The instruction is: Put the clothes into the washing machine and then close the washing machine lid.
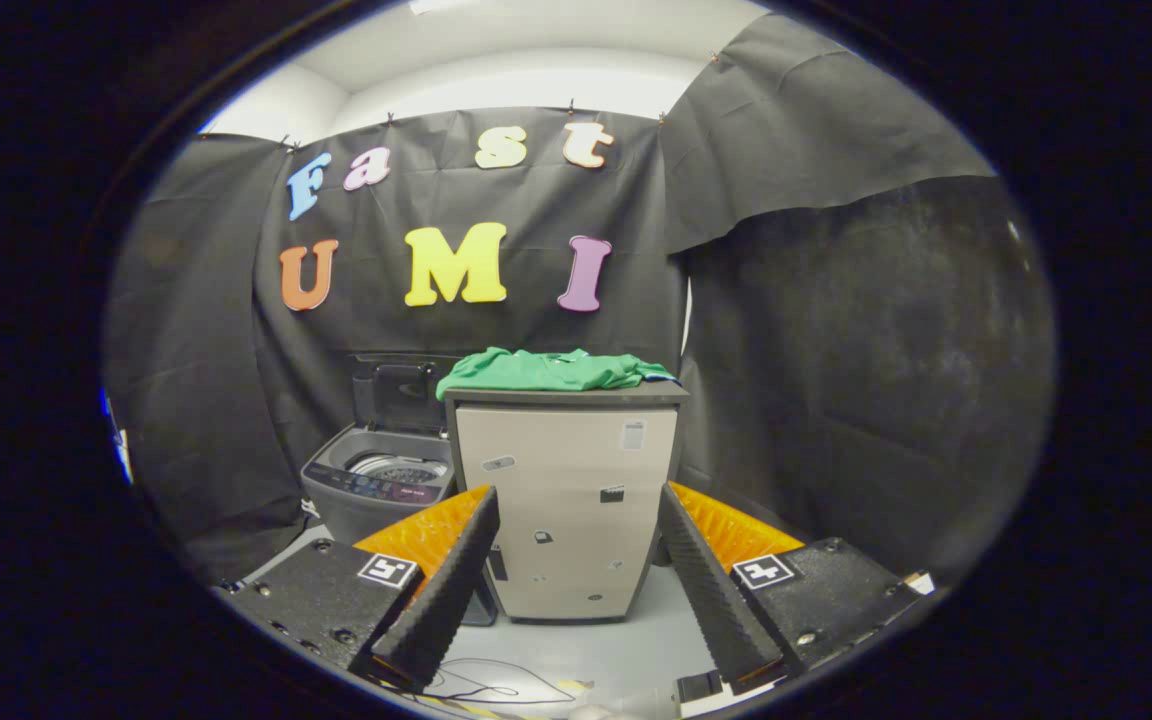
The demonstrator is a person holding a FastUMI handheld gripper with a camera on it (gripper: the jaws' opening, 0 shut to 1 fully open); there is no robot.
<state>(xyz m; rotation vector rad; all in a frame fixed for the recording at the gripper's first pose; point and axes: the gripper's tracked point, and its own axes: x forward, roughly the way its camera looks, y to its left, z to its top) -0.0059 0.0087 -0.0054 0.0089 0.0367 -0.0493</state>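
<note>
Still at the grab step: gripper (576, 540) wide open and empty at bottom center, green clothes (551, 370) mid-frame on the cabinet (566, 500), so next is reaching up to them.

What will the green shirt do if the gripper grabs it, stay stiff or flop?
The green shirt lies crumpled on the cabinet, so it will probably flop and dangle. It looks thin, likely light. The gripper is open, well short of it.

Soft green cloth clothes (548, 369) top a smooth, semi-matt cabinet (568, 500); the washing machine (379, 488) looks glossy plastic, its drum metal.
</note>
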